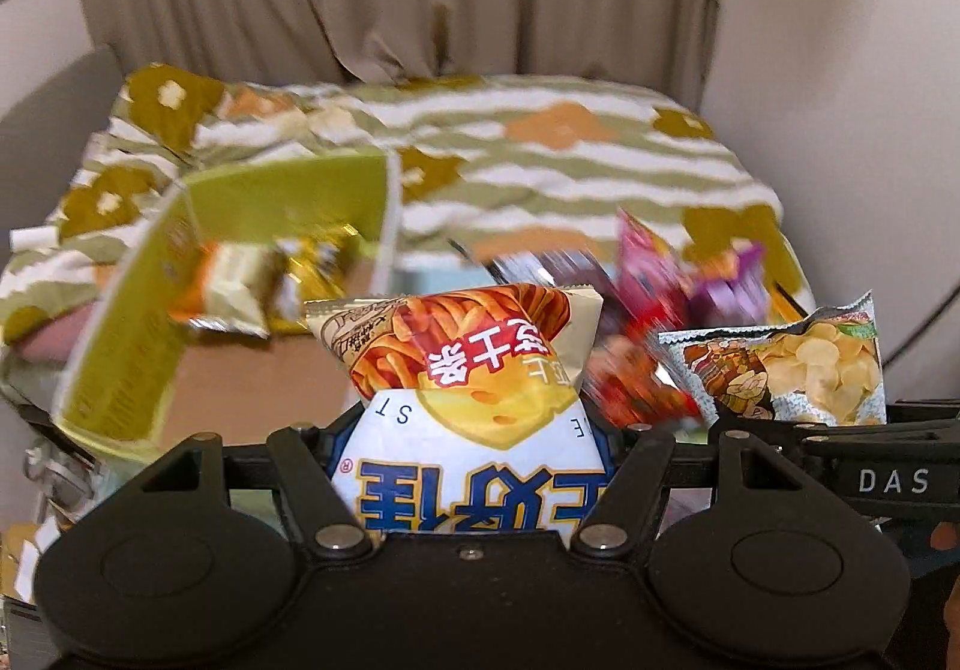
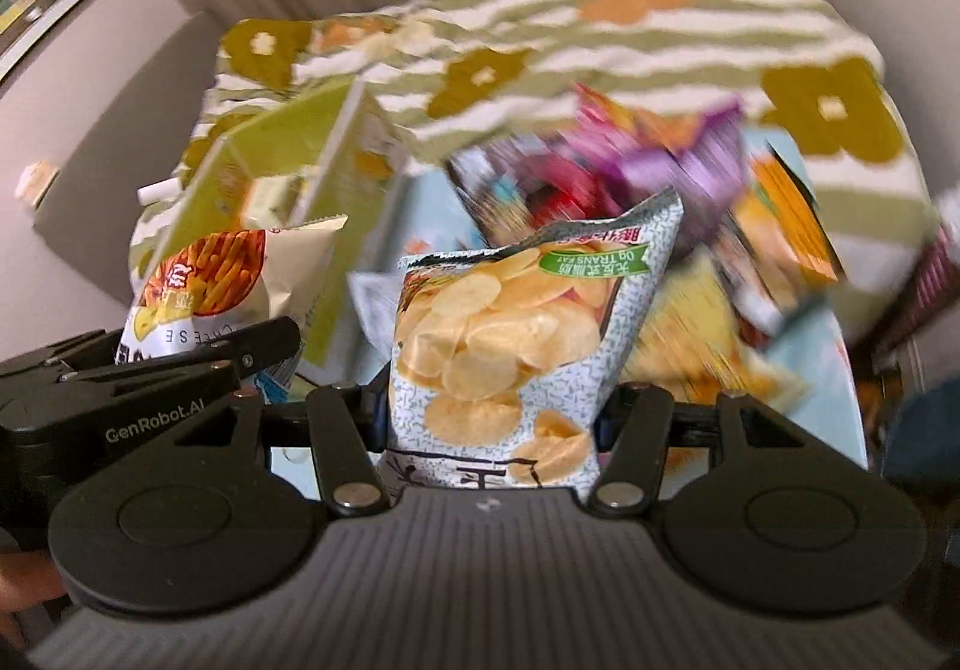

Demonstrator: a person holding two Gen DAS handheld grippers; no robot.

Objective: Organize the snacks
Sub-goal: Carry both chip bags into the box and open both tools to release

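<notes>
Nearest the left wrist camera, a cheese-stick snack bag [image 1: 474, 370] is pinched between the jaws of the left gripper [image 1: 474, 430], its lower end clamped and its long axis standing up and away from the camera, print upside down. In the right wrist view a potato-chip bag [image 2: 510, 346] is held the same way by the right gripper [image 2: 492, 418], the jaws pressed on its lower part and its top edge tilted slightly to the right. Both bags are carried clear of whatever lies below, side by side, each visible at the edge of the other camera's view.

Beyond them, a green cardboard box [image 1: 288, 202] is seen up and to the left of the left jaws, open, with a couple of small packets [image 1: 252, 280] already inside. A blurred heap of loose snack packets [image 2: 660, 178] lies ahead and to the right, nearer the right gripper. All of this sits in front of a flower-patterned blanket [image 1: 570, 154].

The coming move is judged to turn on the box lying to the left of both held bags: the left hand is the nearer, so the cheese-stick bag would be expected to reach it first, while the chip bag would have to be brought across. Whether both bags are meant for that box cannot be told.
</notes>
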